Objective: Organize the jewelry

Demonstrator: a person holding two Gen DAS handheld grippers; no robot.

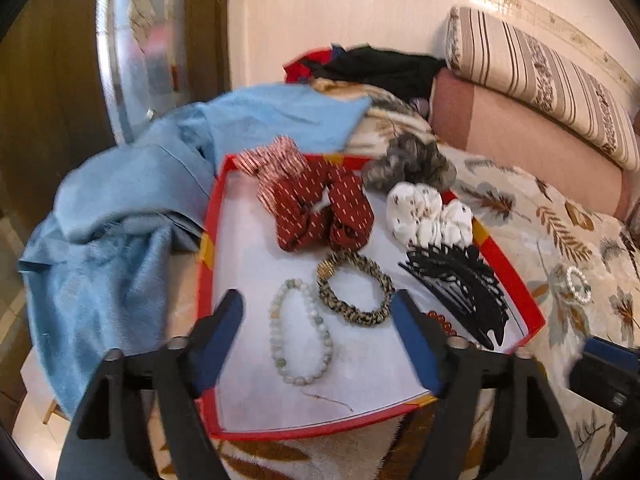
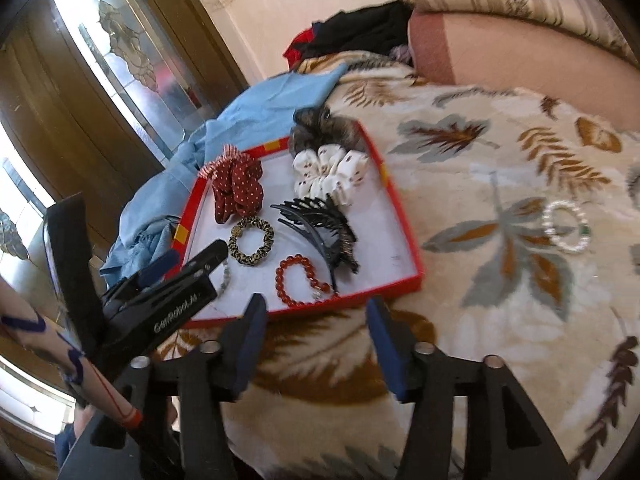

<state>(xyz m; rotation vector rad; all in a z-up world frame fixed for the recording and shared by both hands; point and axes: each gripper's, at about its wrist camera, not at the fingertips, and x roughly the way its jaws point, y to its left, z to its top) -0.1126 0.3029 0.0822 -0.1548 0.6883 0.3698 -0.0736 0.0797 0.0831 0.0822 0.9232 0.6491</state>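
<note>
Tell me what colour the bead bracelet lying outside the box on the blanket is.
White, pearl-like beads: the bracelet shows best in the right wrist view.

Leaf-print blanket (image 2: 500,152) on bed, striped bolster (image 1: 540,76), cream wall (image 1: 320,32), frosted-glass wooden door (image 2: 120,72).

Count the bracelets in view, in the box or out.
4. In the red box: pale bead bracelet, leopard-print bracelet, red bead bracelet. On the blanket, outside: white bead bracelet. Others may be hidden.
</note>
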